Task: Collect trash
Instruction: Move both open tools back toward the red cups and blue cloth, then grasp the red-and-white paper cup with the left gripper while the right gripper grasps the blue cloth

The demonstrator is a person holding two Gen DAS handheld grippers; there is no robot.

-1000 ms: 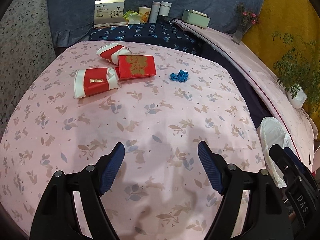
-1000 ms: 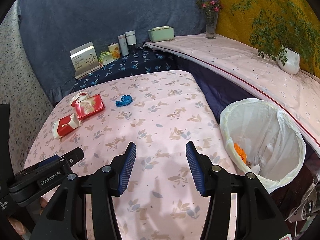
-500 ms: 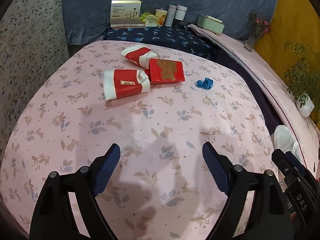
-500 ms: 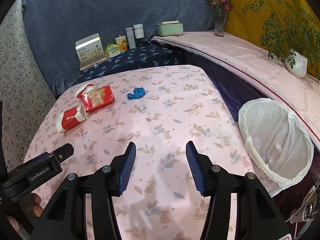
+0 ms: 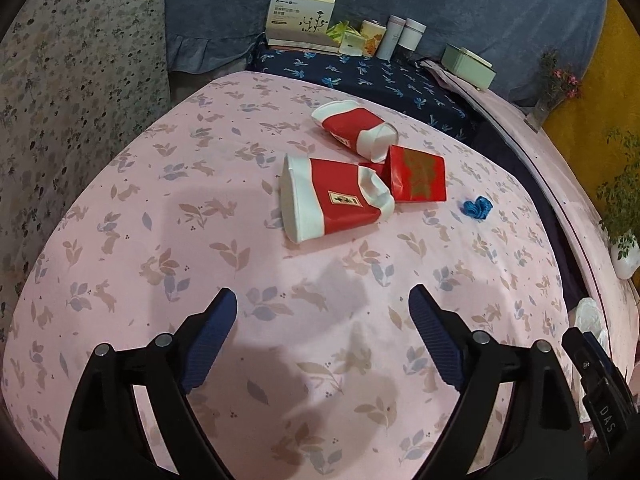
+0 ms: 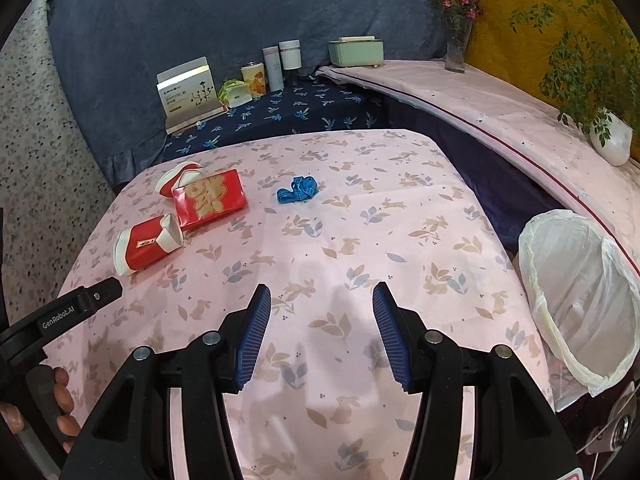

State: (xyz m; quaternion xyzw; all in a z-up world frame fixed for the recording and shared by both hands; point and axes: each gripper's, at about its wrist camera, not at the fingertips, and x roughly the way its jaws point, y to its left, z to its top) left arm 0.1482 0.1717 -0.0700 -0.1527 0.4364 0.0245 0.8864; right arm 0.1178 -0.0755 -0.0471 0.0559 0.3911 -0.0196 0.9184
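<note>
On the pink cloth-covered table lie a crushed red-and-white paper cup (image 5: 336, 202) (image 6: 146, 244), a second crushed cup (image 5: 352, 128) (image 6: 176, 174) behind it, a red packet with gold print (image 5: 418, 180) (image 6: 210, 202) and a small blue crumpled scrap (image 5: 477, 208) (image 6: 298, 194). A bin lined with a white bag (image 6: 576, 300) stands off the table's right edge. My left gripper (image 5: 322, 312) is open and empty, short of the near cup. My right gripper (image 6: 320, 312) is open and empty over the table's front.
A dark blue shelf at the back holds a white box (image 6: 188, 94), cans and bottles (image 6: 276, 66) and a pale green box (image 6: 356, 52). A pink ledge on the right carries a flower vase (image 6: 456, 52) and a potted plant (image 6: 608, 136).
Both grippers have swung left and forward across the table. The red cups and packet now sit closer and more central in the left view. Jaws stayed open.
</note>
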